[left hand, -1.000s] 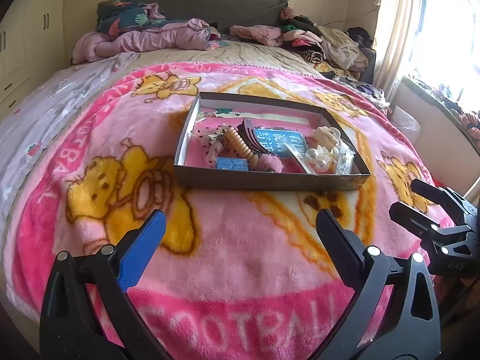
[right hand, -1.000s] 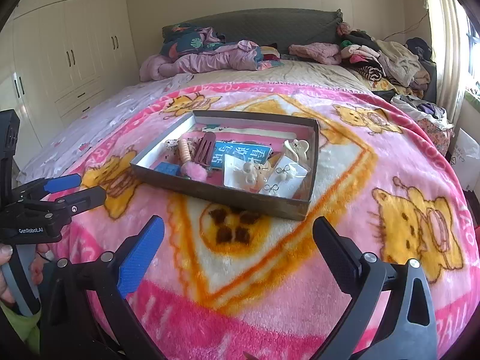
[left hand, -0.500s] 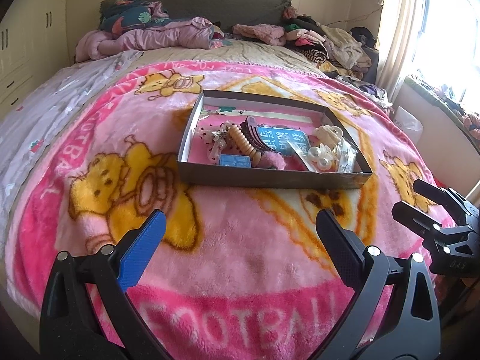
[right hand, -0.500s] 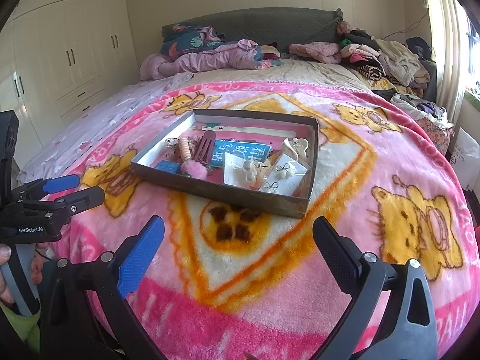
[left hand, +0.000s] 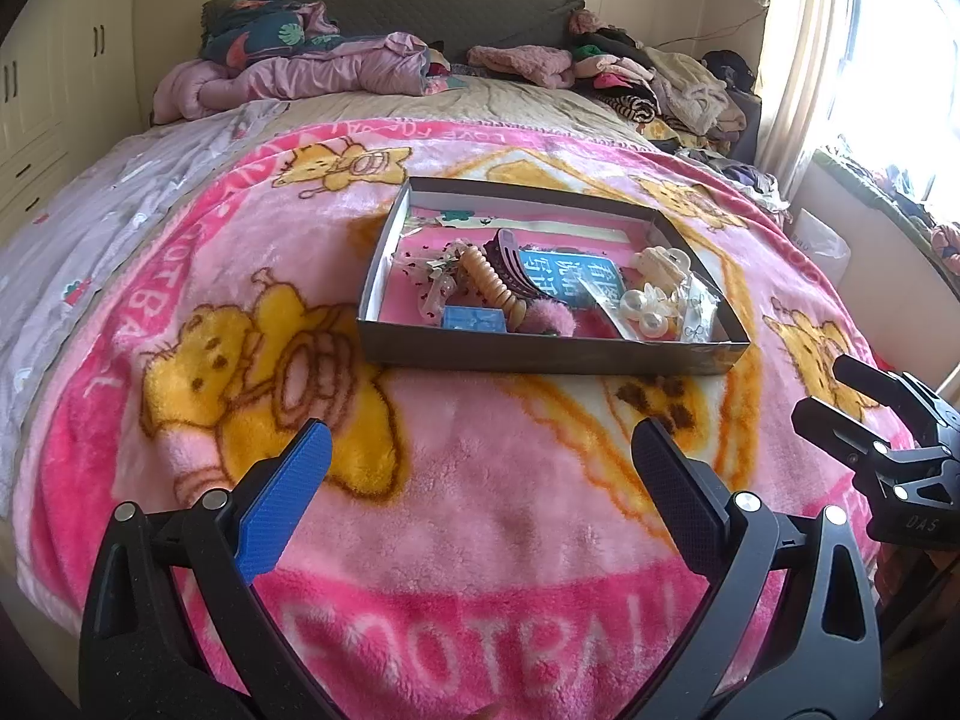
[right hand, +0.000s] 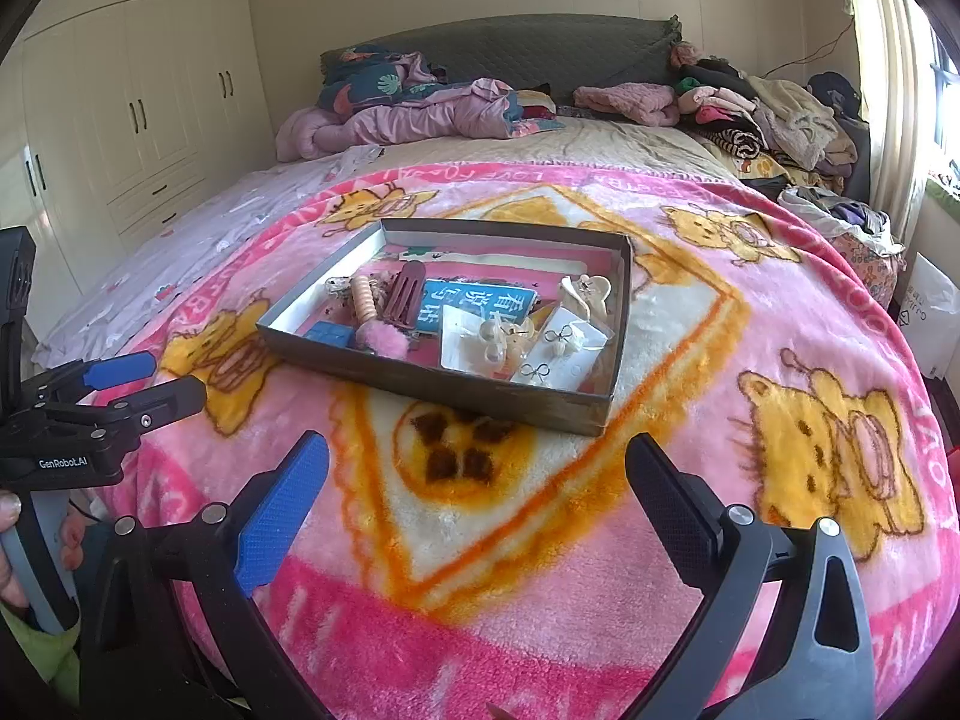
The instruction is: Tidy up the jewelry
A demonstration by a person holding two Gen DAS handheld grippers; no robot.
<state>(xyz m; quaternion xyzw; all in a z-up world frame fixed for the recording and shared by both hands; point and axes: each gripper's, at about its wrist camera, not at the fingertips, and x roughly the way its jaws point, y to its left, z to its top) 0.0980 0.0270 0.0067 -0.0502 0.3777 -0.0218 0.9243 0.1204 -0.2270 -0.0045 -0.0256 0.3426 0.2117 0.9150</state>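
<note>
A shallow grey box (left hand: 540,354) (right hand: 420,381) lies on the pink blanket, holding jewelry and hair things: a beige beaded bracelet (left hand: 492,285) (right hand: 362,297), a dark comb clip (left hand: 510,264) (right hand: 405,294), a blue card (left hand: 570,282) (right hand: 474,306), a small blue box (left hand: 473,319) (right hand: 329,334), a pink pompom (left hand: 549,319) (right hand: 384,342), pearl earrings (left hand: 645,309) (right hand: 492,339) and a cream claw clip (left hand: 660,261) (right hand: 585,291). My left gripper (left hand: 474,462) (right hand: 144,378) hangs open, short of the box. My right gripper (right hand: 477,471) (left hand: 834,390) is open too, empty.
The pink cartoon blanket (left hand: 468,492) covers the bed. Crumpled bedding (left hand: 312,72) and a clothes pile (left hand: 660,84) lie by the headboard. White wardrobes (right hand: 138,108) stand at the left, a curtained window (left hand: 840,60) at the right. A person's hand (right hand: 9,540) holds the left gripper's handle.
Both grippers have eased a little nearer the box, which sits slightly lower and larger in each view. Both stay open.
</note>
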